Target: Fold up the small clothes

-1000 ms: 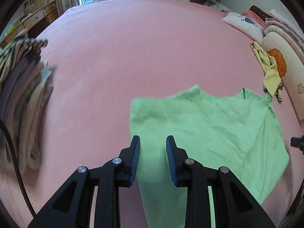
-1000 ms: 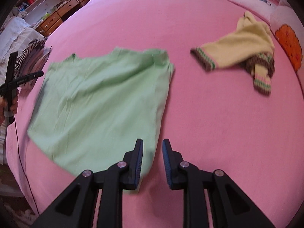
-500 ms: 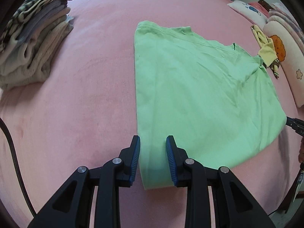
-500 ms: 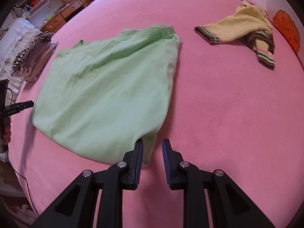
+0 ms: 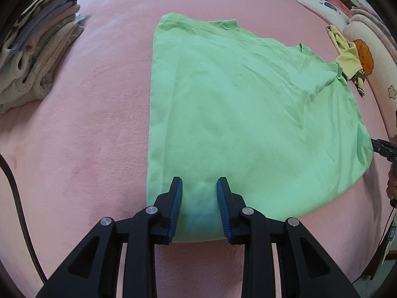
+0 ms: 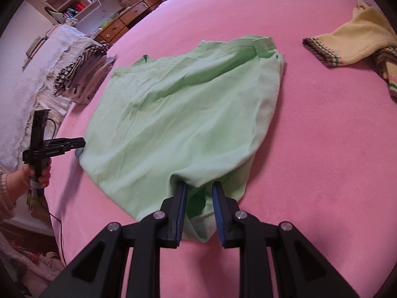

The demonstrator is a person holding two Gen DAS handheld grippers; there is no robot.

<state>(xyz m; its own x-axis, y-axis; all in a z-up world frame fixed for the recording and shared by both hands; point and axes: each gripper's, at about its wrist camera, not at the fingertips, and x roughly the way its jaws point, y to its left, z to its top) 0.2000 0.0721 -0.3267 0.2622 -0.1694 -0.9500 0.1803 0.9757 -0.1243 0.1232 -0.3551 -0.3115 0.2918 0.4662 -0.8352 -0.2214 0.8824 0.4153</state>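
A light green T-shirt (image 5: 248, 114) lies spread on the pink bed (image 5: 86, 124). My left gripper (image 5: 199, 186) is open, its jaws astride the shirt's near hem at the left corner. In the right wrist view the same shirt (image 6: 188, 114) lies rumpled. My right gripper (image 6: 198, 186) is open, with a raised fold of the shirt's near corner between its jaws. The left gripper shows at the shirt's far edge (image 6: 67, 144), held by a hand.
A stack of folded clothes (image 5: 37, 57) sits at the bed's left side. A yellow knitted garment (image 6: 359, 42) lies to the right of the shirt. Pillows (image 5: 367, 49) line the right edge. Shelves and drawers (image 6: 99, 12) stand beyond the bed.
Both grippers have moved forward onto the shirt's near hem corners. The shirt now lies closer and flatter in the left view, and its corner bunches up between the right jaws.
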